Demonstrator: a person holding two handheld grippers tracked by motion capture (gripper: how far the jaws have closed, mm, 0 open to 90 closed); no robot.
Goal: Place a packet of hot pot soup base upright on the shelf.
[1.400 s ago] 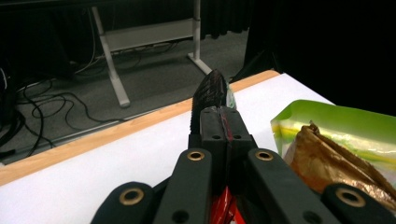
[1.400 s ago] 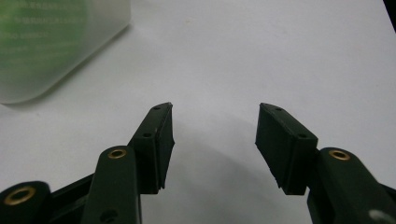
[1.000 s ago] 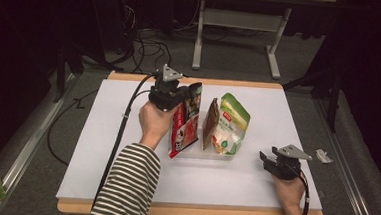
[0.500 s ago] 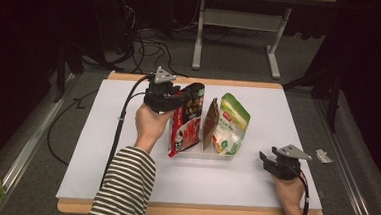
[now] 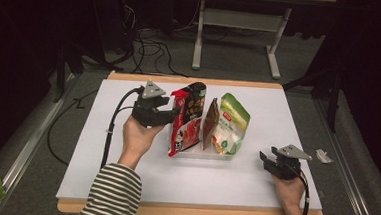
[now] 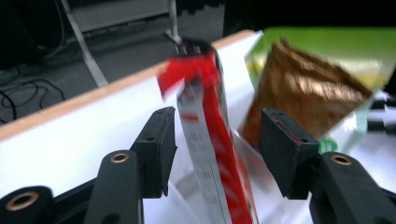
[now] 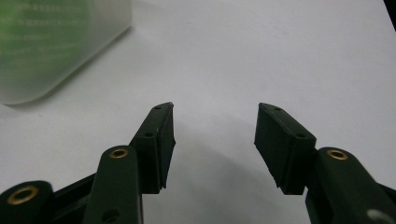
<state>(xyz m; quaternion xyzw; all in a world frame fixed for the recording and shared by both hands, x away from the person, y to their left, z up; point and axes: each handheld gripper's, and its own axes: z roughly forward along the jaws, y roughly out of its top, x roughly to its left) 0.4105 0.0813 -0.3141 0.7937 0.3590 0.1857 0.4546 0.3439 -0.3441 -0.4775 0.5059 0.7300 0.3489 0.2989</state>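
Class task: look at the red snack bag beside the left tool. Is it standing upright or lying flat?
Upright. The red snack bag stands on its lower edge in the clear tray, top uppermost; the left tool has just been opening, pads apart from it.

A lab or test room, by the look of it; a white-topped table stands on grey carpet; black curtains hang around it (loose cables trail across the floor behind).

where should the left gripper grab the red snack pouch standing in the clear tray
Grip the red pouch near its flat upper edge, coming from its left side, where the open left gripper already straddles it. It stands upright and thin in the clear tray, so the jaws should close across its flat faces.
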